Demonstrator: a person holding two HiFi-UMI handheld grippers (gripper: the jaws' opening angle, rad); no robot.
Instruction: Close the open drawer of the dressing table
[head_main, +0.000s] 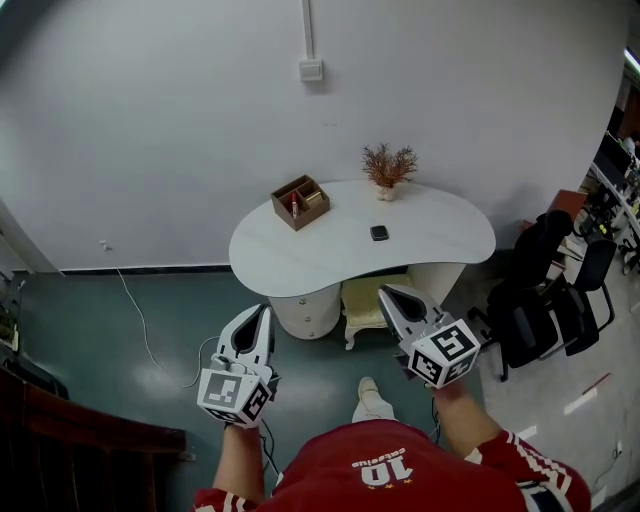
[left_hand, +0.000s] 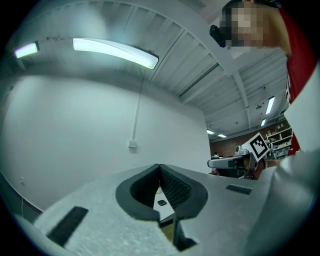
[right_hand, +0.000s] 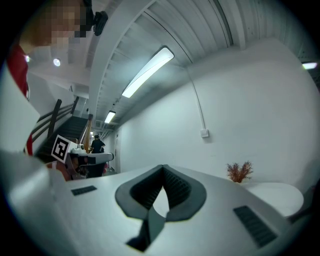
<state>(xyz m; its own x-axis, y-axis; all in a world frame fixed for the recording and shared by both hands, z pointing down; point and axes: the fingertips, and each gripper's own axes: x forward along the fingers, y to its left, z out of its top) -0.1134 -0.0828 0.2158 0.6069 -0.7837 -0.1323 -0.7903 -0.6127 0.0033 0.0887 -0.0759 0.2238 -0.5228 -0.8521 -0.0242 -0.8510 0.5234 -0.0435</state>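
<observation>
The fingers (left_hand: 175, 187) of the left gripper (head_main: 264, 314) are pressed together at their tips with nothing between them. The gripper is held level, short of the table and clear of it. Left of it, a thin white cable (head_main: 138, 318) trails across the teal floor (head_main: 90, 320).

Ahead stands the white kidney-shaped dressing table (head_main: 440, 240), against the pale wall. Its round white drawer pedestal (head_main: 305, 312) sits under the left end of the top. A curved drawer front shows just below the top's edge, but how far it stands out cannot be told from above.

On the top, from the left, are:
- an open brown wooden organiser box (head_main: 300, 202)
- a small flat dark object (head_main: 379, 233)
- a dried reddish-brown plant in a small pot (head_main: 388, 166), at the back

A cream cushioned stool (head_main: 365, 300) is tucked under the table.

The right gripper (head_main: 384, 292) points at the stool side. Its fingers (right_hand: 177, 187) also meet at the tips and grip nothing. Black office chairs (head_main: 545, 290) stand at the far right.
</observation>
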